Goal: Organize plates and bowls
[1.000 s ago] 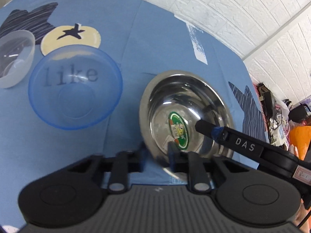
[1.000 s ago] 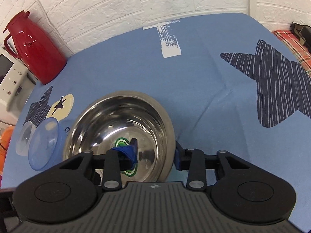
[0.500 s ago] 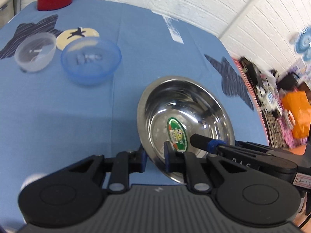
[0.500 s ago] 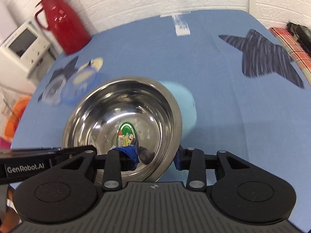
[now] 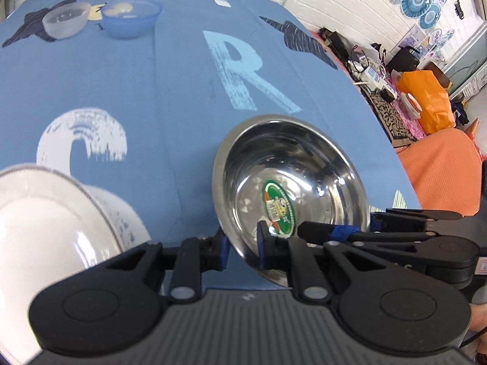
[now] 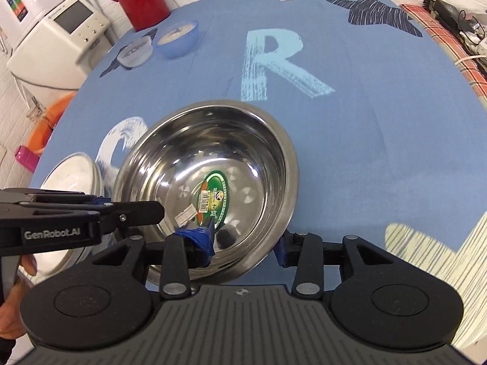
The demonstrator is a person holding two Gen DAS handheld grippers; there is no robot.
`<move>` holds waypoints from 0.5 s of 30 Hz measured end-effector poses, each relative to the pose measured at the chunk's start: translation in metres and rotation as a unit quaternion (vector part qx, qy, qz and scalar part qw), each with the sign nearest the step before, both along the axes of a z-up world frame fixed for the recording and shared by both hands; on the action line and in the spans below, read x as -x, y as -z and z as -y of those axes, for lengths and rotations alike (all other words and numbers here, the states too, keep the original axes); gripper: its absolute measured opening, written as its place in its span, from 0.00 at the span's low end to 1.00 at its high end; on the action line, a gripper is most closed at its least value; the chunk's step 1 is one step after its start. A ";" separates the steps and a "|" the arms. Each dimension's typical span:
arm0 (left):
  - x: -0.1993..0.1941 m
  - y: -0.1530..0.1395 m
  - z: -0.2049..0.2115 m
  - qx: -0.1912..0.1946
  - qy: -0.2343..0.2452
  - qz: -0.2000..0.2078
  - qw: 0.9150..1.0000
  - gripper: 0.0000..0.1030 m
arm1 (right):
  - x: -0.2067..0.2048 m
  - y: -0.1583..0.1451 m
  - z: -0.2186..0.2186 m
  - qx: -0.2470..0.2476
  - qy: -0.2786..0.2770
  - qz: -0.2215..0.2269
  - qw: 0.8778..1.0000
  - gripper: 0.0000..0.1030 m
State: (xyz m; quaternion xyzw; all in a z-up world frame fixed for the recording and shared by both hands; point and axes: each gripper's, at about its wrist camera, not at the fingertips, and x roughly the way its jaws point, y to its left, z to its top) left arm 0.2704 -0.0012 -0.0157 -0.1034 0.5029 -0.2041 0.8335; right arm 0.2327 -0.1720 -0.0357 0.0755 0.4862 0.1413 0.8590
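Steel bowl point(image 6: 207, 164) now beside white plate point(image 5: 45, 222)

white bowl point(image 5: 45, 231) close left of steel bowl point(image 5: 292, 182), open tablecloth point(image 6: 365, 121) beyond

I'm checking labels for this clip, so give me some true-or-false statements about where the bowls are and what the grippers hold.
1. Both grippers clamp the rim of the steel bowl. True: the left gripper and the right gripper each have one finger inside it.
2. The steel bowl holds food. False: only a green sticker is inside.
3. The blue plastic bowl is nested in the steel bowl. False: it sits far back beside the clear plastic bowl.
4. A white bowl sits left of the steel bowl. True.
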 end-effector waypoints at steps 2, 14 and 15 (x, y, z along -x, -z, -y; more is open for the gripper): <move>0.003 0.006 0.001 0.003 0.000 -0.007 1.000 0.11 | 0.003 0.001 -0.001 0.006 -0.001 0.001 1.000 0.25; -0.003 0.019 0.006 -0.001 0.014 -0.029 0.999 0.54 | -0.007 0.013 0.014 -0.023 0.020 -0.017 0.999 0.25; -0.002 0.016 0.004 0.009 0.017 -0.029 0.999 0.57 | -0.007 0.010 0.017 -0.019 0.024 -0.016 0.999 0.25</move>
